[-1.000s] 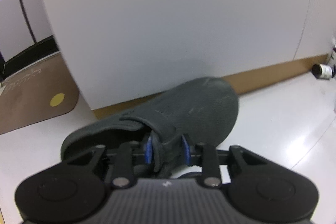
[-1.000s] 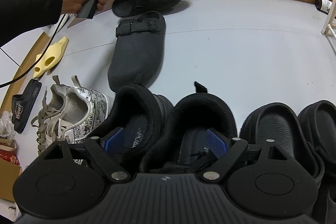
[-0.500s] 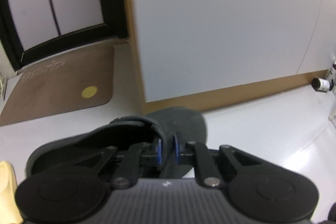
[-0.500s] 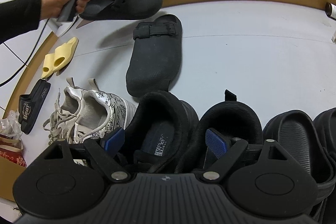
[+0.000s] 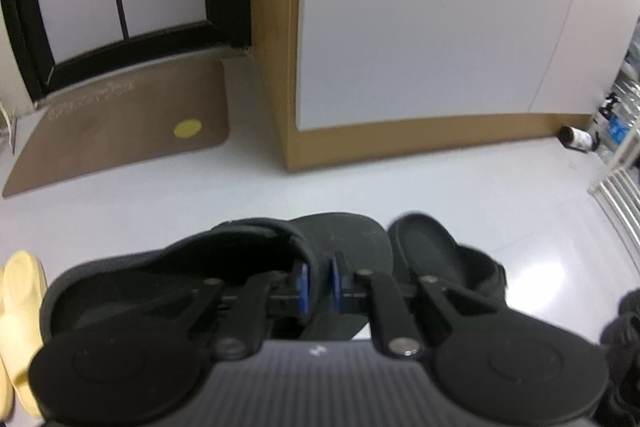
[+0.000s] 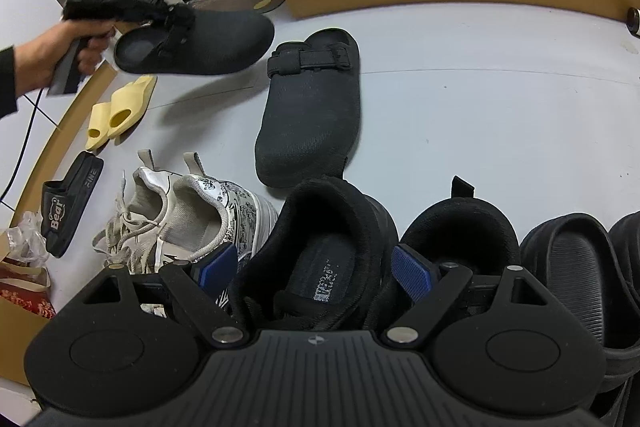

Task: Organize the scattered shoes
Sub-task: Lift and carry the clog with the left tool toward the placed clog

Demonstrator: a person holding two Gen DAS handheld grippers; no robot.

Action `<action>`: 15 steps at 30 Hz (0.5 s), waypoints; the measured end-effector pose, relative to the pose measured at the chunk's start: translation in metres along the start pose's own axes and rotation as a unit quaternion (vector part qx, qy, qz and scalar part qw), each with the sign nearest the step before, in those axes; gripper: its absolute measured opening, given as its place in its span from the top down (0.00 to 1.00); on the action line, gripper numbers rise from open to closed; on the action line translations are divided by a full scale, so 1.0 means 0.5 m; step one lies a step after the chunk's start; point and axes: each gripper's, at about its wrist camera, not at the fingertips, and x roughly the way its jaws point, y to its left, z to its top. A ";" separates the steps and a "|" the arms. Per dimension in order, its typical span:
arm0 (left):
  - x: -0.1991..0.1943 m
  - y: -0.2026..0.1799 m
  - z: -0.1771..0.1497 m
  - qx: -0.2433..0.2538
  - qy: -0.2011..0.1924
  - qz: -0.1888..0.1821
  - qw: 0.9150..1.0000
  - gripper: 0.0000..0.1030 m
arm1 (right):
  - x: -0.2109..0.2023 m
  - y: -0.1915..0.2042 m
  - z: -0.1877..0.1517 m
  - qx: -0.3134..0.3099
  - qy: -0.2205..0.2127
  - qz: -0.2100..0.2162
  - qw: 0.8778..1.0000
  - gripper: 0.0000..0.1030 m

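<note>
White floor (image 6: 460, 115); left gripper (image 5: 318, 285) clamped on dark grey clog (image 6: 200, 41) mid-air, its mate (image 6: 312, 115) below; right gripper (image 6: 310, 269) fingers apart over black sneaker (image 6: 320, 259).

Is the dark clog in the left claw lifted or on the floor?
Lifted: the dark clog hangs above its shadow in the left claw.

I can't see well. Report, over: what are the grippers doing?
Left gripper shut on grey clog, airborne. Right gripper open over black shoe. Second clog on floor.

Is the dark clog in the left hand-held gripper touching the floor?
Apart. In the right wrist view the clog hangs clamped in the left hand-held gripper, with its shadow on the floor below.
</note>
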 end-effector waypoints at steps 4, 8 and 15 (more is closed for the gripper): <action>-0.019 0.012 -0.035 -0.009 0.005 -0.005 1.000 0.88 | 0.008 0.005 -0.003 -0.001 0.006 -0.003 1.000 0.15; -0.030 0.022 -0.069 -0.020 0.009 -0.016 1.000 0.89 | 0.013 0.013 -0.006 -0.005 0.011 0.000 1.000 0.15; -0.051 -0.001 -0.110 -0.028 0.024 -0.046 0.998 0.88 | 0.014 0.013 -0.005 -0.006 0.014 0.000 1.000 0.15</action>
